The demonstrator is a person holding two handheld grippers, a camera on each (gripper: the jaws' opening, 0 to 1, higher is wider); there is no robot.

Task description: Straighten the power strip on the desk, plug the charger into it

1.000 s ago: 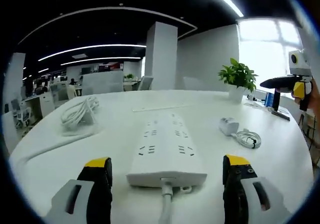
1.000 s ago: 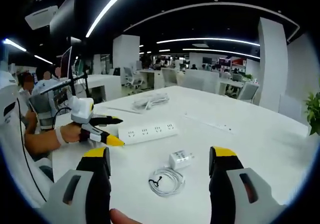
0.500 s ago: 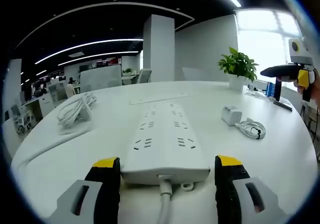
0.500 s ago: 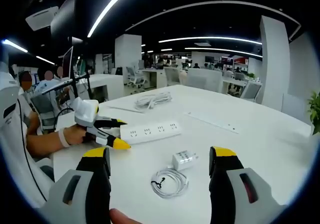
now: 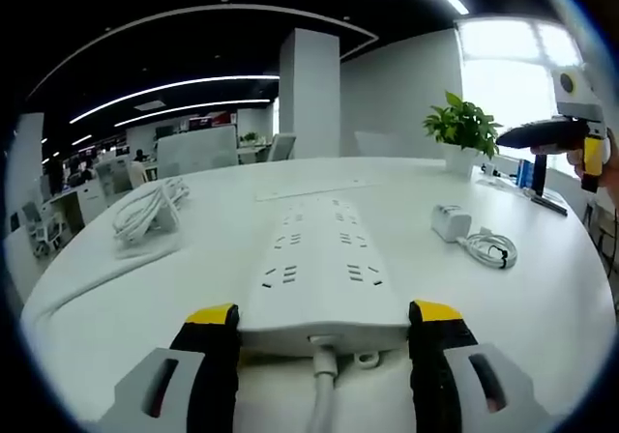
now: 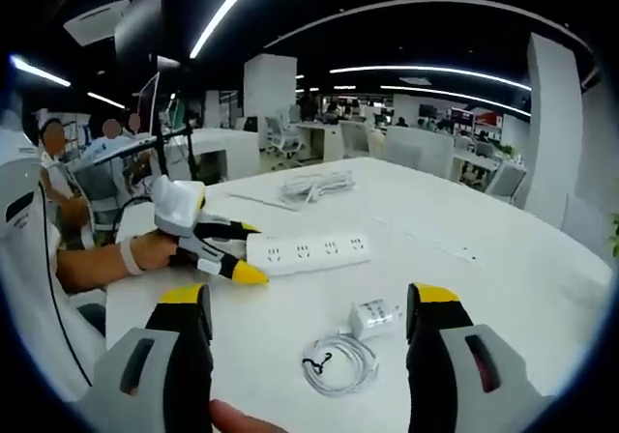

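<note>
over the last second the left gripper (image 5: 321,325) has closed in on the cord end of the power strip (image 5: 322,274), and its 2 jaws, further apart before, now stand spread on either side of that end with the strip's corners between the yellow tips. whether the tips actually touch the casing i cannot tell. the right gripper view shows the same thing side-on: the left gripper (image 6: 232,250) sits at the near end of the power strip (image 6: 308,253), one jaw on each long side. my reading is that the straightening step is about to start, with a squeeze or a push on that end coming next; plugging in has not begun.

the right gripper (image 6: 308,322) hangs in the air with its jaws wide and nothing between them. the charger (image 6: 375,317) lies on the desk (image 6: 503,298) beside the power strip, well clear of it, with its coiled cable (image 6: 338,360) just nearer the right gripper.

the strip's own cord (image 5: 321,404) runs out of the left gripper view at the bottom. the charger's prongs cannot be made out, nor which sockets would suit it. a loose cable bundle (image 5: 147,213) lies beyond the strip's far end, and a potted plant (image 5: 462,145) stands off to the charger's side of the strip.
</note>
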